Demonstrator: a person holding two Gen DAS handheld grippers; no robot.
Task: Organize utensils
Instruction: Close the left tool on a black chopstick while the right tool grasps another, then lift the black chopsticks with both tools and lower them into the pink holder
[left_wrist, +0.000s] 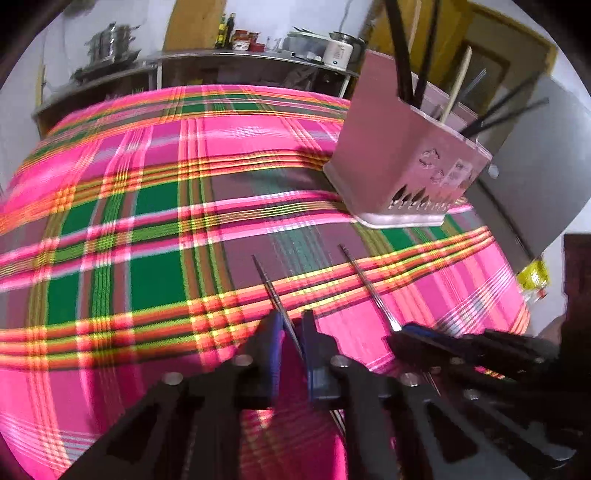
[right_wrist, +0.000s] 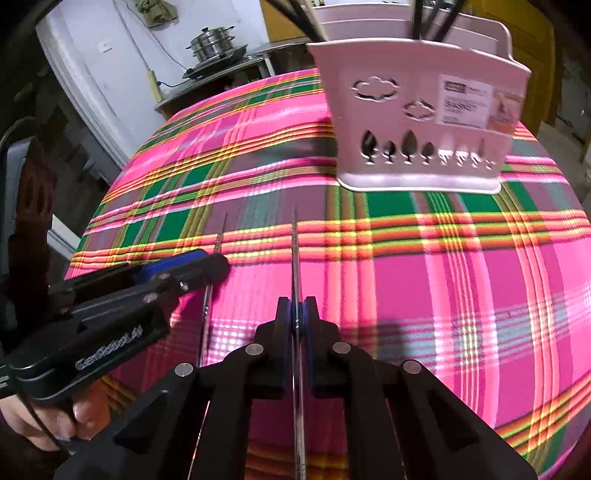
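Several dark sticks already inside pale pink plastic utensil holder (right_wrist: 421, 122) ahead; left gripper (left_wrist: 293, 350) and right gripper (right_wrist: 297, 317) each pinching one thin metal chopstick (right_wrist: 294, 266), both yet to deposit.

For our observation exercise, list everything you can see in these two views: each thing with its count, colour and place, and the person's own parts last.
Metal chopsticks: two, silvery, one between the left gripper's fingers, the other between the right's.
Utensil holder: one, pale pink, cloud and tree cut-outs, standing on the table beyond the grippers.
Dark chopsticks: several, black, upright in the holder.
Light stick: one, beige, in the holder.
Tablecloth: one, pink-green plaid, covering the table.
Steel pots: a stack, silvery, on the back counter.
Rice cooker: one, white, back counter.
Left gripper: black, blue pads, shut.
Right gripper: likewise, shut.
Hand: one, holding the left gripper.
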